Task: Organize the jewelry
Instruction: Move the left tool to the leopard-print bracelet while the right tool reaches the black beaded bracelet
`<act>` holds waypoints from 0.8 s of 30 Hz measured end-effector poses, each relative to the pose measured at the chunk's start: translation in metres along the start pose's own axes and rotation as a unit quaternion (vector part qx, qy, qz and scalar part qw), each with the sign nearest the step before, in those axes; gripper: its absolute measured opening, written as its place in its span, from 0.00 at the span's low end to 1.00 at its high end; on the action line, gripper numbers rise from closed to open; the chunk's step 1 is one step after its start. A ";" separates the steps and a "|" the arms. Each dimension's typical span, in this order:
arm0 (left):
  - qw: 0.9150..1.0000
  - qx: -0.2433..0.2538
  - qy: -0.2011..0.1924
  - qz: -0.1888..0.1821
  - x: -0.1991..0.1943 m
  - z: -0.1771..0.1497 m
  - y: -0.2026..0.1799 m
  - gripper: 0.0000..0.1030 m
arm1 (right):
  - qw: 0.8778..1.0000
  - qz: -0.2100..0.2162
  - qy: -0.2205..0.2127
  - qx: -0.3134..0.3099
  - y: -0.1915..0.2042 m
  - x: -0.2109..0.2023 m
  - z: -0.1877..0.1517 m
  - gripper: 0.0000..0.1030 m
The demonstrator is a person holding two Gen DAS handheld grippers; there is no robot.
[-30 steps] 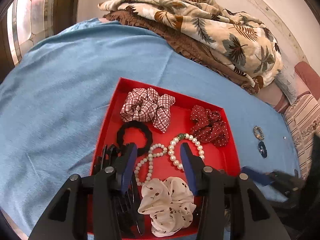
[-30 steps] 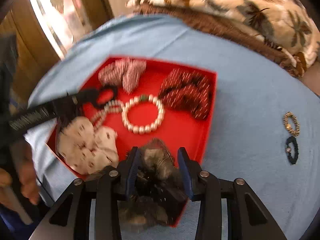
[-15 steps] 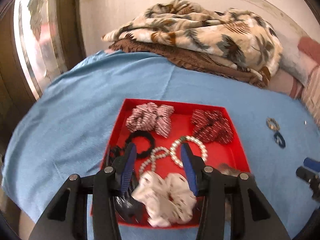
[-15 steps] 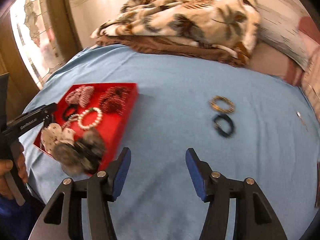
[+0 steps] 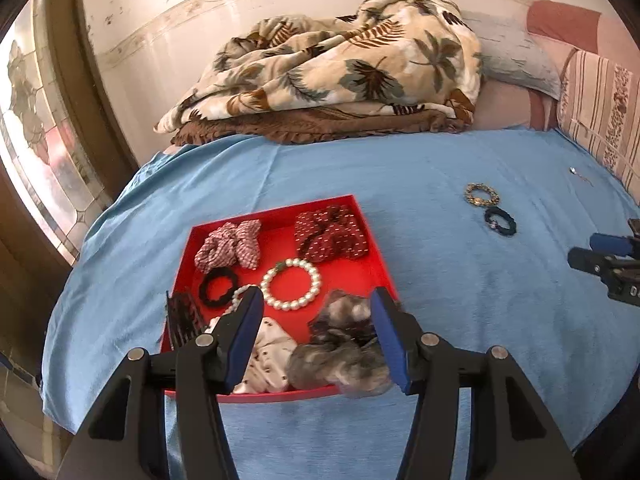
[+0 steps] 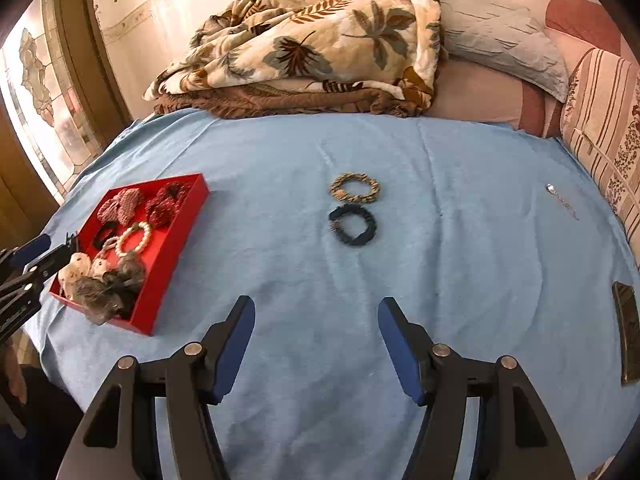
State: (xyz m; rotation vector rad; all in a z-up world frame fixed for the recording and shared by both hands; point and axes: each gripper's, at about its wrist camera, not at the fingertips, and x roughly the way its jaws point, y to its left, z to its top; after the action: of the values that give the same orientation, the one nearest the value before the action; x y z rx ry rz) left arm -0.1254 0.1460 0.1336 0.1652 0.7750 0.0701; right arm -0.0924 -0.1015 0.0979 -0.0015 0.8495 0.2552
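Bracelets lie well beyond right tool, jaws opening

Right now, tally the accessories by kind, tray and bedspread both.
Scrunchies, in the red tray: 4 (checked, dotted red, cream dotted, grey fuzzy)
Pearl bracelets: 2 (large, small)
Black hair tie: 1
Black claw clip: 1
Bangles on the blue bedspread: 2 (gold, dark)
Total: 10

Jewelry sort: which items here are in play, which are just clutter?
In play:
- red tray
- gold bracelet
- dark bracelet
- pearl bracelet
- small silver piece

Clutter:
- leaf-print blanket
- pillows
- dark flat object
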 end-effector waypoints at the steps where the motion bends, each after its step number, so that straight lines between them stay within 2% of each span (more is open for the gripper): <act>1: 1.000 0.002 0.002 0.000 0.001 0.002 -0.004 0.53 | 1.000 0.001 0.000 0.002 -0.004 0.002 0.001 0.67; 9: 0.999 0.029 0.025 0.009 0.017 0.023 -0.035 0.53 | 0.999 0.010 0.010 0.040 -0.047 0.034 0.022 0.67; 18: 0.996 0.058 0.056 0.026 0.053 0.041 -0.067 0.53 | 0.999 0.014 0.009 0.036 -0.076 0.071 0.045 0.67; 24: 0.996 0.039 0.085 0.003 0.079 0.060 -0.075 0.53 | 0.996 0.041 0.019 0.076 -0.108 0.096 0.044 0.67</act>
State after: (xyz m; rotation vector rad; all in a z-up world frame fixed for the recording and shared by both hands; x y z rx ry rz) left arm -0.0266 0.0750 0.1080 0.2375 0.9482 0.0597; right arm 0.0252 -0.1804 0.0454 0.1716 0.9064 0.2674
